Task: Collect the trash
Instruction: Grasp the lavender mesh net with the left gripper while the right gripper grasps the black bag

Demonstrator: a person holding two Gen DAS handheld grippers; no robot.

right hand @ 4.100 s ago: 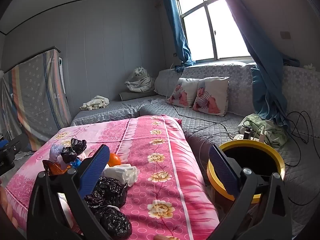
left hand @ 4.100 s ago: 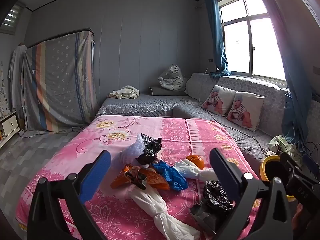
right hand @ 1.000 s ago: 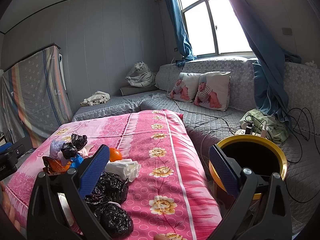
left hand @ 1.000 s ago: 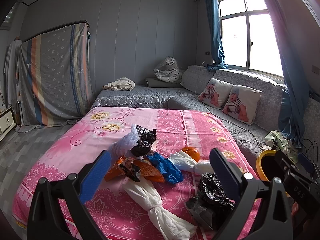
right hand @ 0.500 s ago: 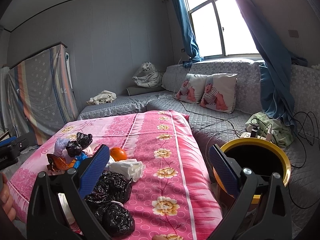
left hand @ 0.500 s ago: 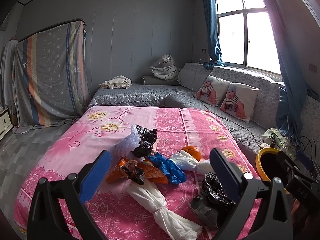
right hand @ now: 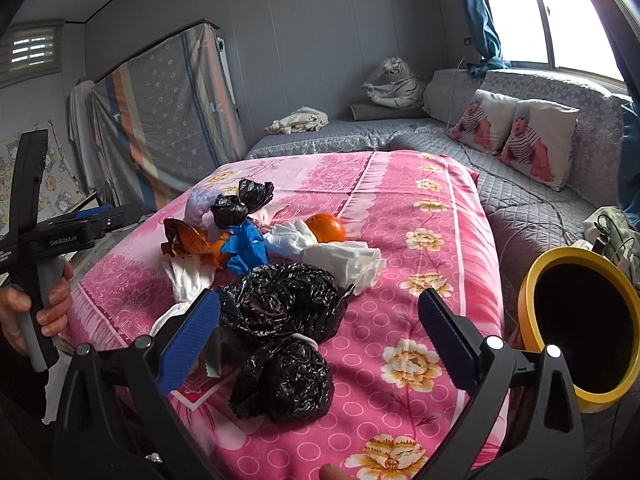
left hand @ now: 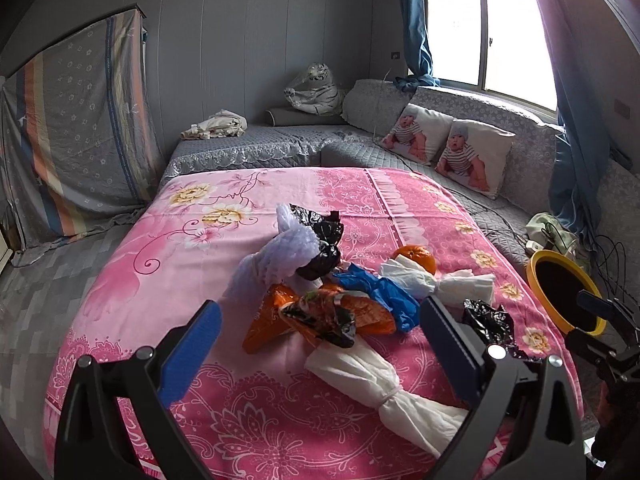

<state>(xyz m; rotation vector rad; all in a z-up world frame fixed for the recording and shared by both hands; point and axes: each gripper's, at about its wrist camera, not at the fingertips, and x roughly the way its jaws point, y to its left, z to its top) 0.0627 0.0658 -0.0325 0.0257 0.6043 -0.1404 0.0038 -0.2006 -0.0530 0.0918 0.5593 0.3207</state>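
Note:
A pile of trash lies on the pink flowered cloth: an orange wrapper, a twisted white bag, a blue bag, a lilac bag, a small black bag, white tissue and an orange. My left gripper hangs open just short of the orange wrapper, holding nothing. My right gripper is open over two crumpled black bags at the cloth's near edge. A yellow-rimmed bin stands to the right.
A grey quilted sofa with two baby-print pillows wraps the far and right sides. Cables and a green cloth lie behind the bin. A hand grips the left tool's handle at the right view's left edge.
Both grippers have tipped down and come closer to the pile. The right one has swung left over the black bags, leaving the bin at its right edge. Both stay open.

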